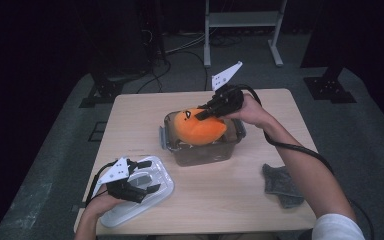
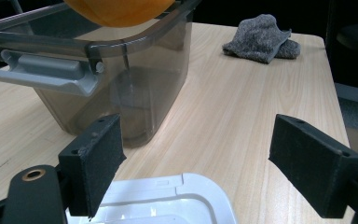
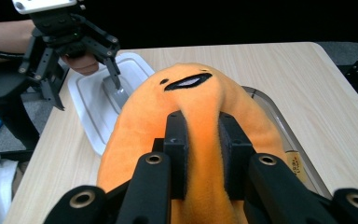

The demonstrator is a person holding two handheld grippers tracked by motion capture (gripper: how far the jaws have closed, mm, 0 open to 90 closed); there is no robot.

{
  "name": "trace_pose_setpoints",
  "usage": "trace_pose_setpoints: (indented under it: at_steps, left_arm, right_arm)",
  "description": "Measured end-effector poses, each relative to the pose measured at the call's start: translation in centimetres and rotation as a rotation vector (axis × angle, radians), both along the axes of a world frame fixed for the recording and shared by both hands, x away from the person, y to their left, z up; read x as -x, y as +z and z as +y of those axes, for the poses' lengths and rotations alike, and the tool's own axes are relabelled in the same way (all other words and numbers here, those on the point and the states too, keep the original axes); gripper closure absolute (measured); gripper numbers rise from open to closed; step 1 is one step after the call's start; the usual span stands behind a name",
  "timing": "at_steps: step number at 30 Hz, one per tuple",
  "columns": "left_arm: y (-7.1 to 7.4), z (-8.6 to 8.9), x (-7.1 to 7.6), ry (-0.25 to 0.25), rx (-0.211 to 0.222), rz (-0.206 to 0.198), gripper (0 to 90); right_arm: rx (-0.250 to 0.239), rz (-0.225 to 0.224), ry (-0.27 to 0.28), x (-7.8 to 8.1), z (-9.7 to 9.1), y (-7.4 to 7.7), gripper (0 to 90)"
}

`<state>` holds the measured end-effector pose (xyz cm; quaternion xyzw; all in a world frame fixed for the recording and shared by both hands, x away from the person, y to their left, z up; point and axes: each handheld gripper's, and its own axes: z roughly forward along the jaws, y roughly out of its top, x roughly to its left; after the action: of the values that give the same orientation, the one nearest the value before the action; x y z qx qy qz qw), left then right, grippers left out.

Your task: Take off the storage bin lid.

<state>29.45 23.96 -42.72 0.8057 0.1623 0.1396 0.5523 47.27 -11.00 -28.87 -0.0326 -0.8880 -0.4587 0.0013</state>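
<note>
An orange plush toy (image 1: 200, 127) with a small face hangs at the mouth of a clear plastic bin (image 1: 205, 152) in the middle of the table. My right gripper (image 1: 206, 113) is shut on the plush toy (image 3: 200, 107), pinching a fold of its fabric between the pads (image 3: 177, 154). The bin's white lid (image 1: 152, 192) lies flat at the table's near left. My left gripper (image 1: 147, 176) stands open just above the lid (image 2: 168, 200), nothing between its fingers (image 2: 95, 161). The bin (image 2: 121, 93) with its grey latch and the plush's underside (image 2: 116, 9) lie ahead of the left gripper.
A grey folded cloth (image 1: 280, 184) lies on the table's near right. The wooden table (image 1: 240, 200) is bare in front of the bin. Dark floor, cables and a metal frame leg (image 1: 207, 45) lie beyond the far edge.
</note>
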Motion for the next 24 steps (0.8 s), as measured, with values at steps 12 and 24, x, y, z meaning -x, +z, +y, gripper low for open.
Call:
trace_pose_setpoints:
  at_steps: [12, 24]
  left_arm:
    - [0.0, 0.1, 0.1, -0.003, -0.001, 0.005, 16.4]
    - [0.1, 0.1, 0.2, -0.003, 0.004, 0.003, 16.4]
  right_arm:
    - [0.007, 0.011, -0.008, -1.2, 0.1, -1.5, 76.0]
    - [0.022, 0.027, -0.02, -1.9, 0.4, -2.8, 75.8]
